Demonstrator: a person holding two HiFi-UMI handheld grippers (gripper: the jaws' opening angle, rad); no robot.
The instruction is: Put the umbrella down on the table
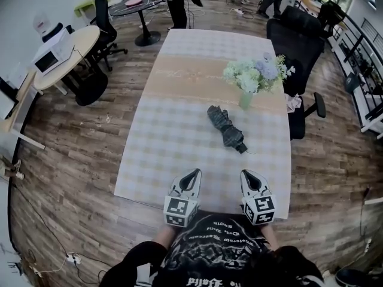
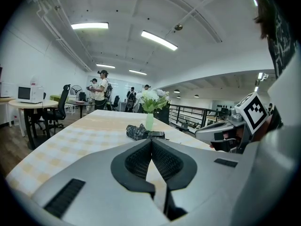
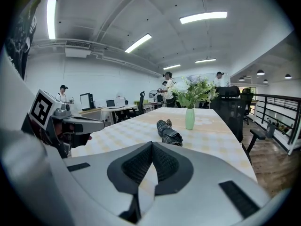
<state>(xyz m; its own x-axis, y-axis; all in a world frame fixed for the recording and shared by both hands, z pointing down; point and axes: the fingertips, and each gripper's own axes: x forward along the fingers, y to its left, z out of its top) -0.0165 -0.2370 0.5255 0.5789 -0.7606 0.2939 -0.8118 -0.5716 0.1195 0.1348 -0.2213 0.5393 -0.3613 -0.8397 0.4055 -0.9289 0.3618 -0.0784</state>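
A folded dark plaid umbrella (image 1: 226,128) lies flat on the checked tablecloth, its handle end toward me; it also shows as the umbrella (image 2: 141,132) and the umbrella (image 3: 168,132) ahead of each gripper. My left gripper (image 1: 195,173) hovers over the table's near edge, jaws together and empty. My right gripper (image 1: 245,174) sits beside it, also shut with nothing held. Both are well short of the umbrella, apart from it. In the left gripper view the gripper (image 2: 151,140) has its tips meeting; in the right gripper view the gripper (image 3: 151,143) does too.
A green vase of white flowers (image 1: 256,76) stands just behind the umbrella. A black office chair (image 1: 299,52) is at the table's right side. A round table (image 1: 63,52) with a white appliance stands at left. People stand at the room's far end.
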